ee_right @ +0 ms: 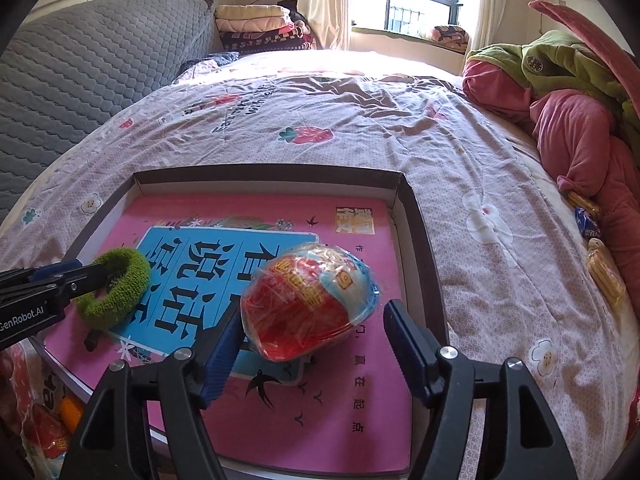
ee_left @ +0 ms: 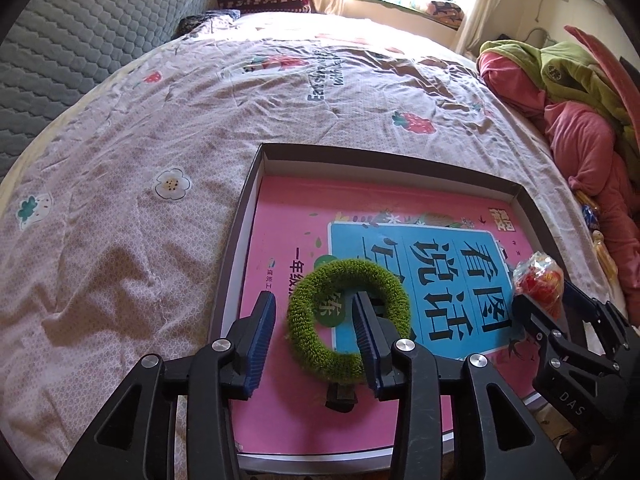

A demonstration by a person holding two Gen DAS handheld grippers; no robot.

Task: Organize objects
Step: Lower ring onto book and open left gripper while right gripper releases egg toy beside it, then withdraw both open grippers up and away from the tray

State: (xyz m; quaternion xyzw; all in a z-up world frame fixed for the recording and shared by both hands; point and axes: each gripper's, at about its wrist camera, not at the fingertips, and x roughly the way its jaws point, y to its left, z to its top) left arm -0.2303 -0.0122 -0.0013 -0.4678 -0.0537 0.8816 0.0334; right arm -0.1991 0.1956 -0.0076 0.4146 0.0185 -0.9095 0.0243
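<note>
Left wrist view: the left hand-held gripper (ee_left: 316,344) stands part-open astride the ring (ee_left: 348,320), one finger through its hole; the ring lies on the book (ee_left: 432,208) in the tray (ee_left: 384,156) (soft, light; pinch its band). Right wrist view: the right hand-held gripper (ee_right: 314,354) gapes around the snack (ee_right: 310,300), pads clear; crinkly, slippery, probably crushable.

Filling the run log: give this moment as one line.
left gripper: open, astride green ring | right gripper: open around wrapped snack | both items on pink book in box
</note>
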